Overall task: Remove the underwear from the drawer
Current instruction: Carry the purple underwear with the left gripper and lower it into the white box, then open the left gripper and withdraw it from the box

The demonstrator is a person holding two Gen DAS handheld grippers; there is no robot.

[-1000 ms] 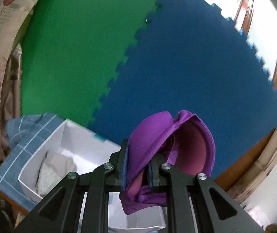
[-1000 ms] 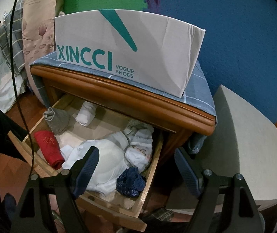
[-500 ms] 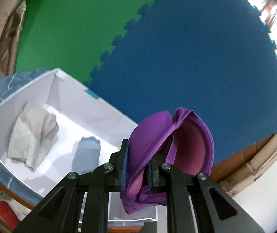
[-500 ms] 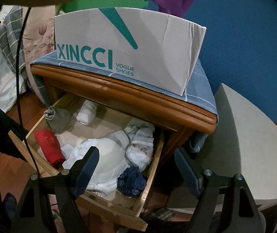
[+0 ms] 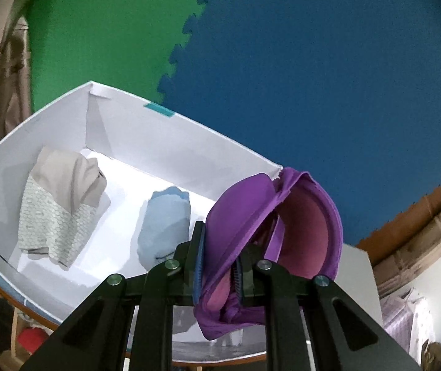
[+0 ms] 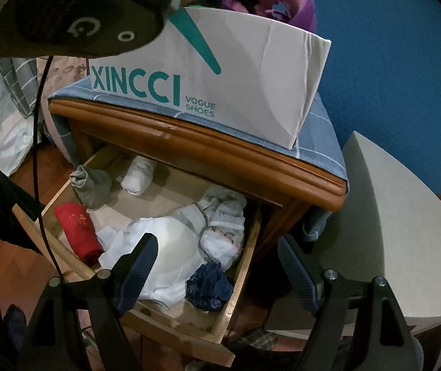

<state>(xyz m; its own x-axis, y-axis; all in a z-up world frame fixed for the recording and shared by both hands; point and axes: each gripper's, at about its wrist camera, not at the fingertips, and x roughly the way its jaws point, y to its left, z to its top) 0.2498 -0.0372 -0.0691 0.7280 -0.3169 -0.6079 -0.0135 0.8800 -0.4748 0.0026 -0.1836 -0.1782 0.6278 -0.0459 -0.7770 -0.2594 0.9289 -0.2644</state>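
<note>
My left gripper (image 5: 219, 266) is clamped on a purple bra (image 5: 270, 216), holding it up over the right end of the white shoebox (image 5: 146, 130) on the nightstand (image 6: 220, 151). My right gripper (image 6: 217, 266) has its jaws spread wide, empty, above the open drawer (image 6: 236, 290) full of underwear.

The left gripper (image 5: 219, 266) is closed on a purple bra (image 5: 270, 216), which hangs above the right end of a white shoe box (image 5: 165, 136). Inside the box lie a grey and patterned garment (image 5: 56, 204) and, apart from it, a light blue folded piece (image 5: 165, 222).
</note>
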